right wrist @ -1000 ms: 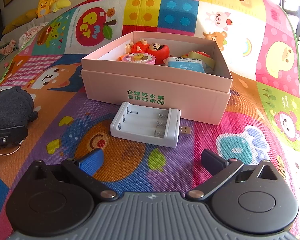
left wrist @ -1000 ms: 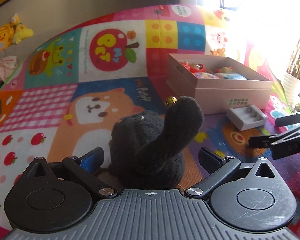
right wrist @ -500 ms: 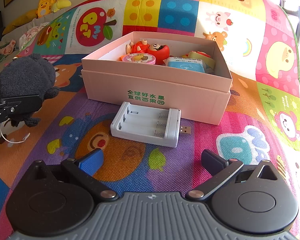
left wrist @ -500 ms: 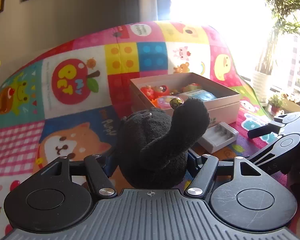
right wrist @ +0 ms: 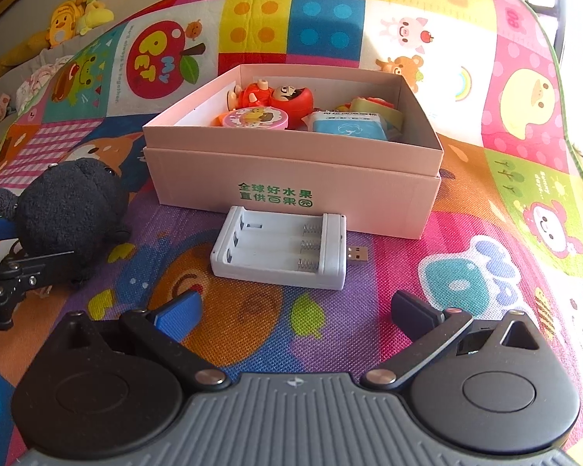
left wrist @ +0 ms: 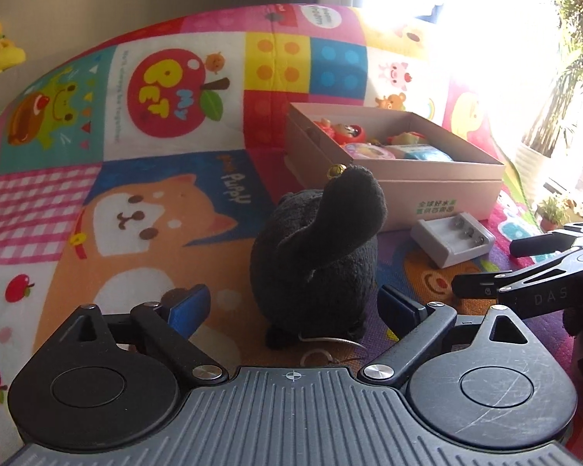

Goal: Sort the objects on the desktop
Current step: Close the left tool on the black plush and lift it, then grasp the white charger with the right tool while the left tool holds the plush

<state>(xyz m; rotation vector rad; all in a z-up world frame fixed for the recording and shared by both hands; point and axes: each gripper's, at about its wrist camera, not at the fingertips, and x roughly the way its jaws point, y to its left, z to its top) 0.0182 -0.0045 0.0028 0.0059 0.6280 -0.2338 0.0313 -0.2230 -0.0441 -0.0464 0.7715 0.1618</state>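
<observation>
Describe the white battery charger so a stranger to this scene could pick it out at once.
Find the pink cardboard box full of small toys in the middle of the colourful play mat. On the mat just in front of the box's green-lettered side lies the white battery charger. Unlike the fuzzy black plush toy to its left, it is hard, rectangular, with empty spring slots and a USB plug at one end.

Strong daylight floods in behind the pink box [left wrist: 439, 184], and in the left wrist view we lose the upper right corner to white glare. The play mat [right wrist: 276, 322] bows at the edges. The box's contents look slightly soft, perhaps from haze.
</observation>
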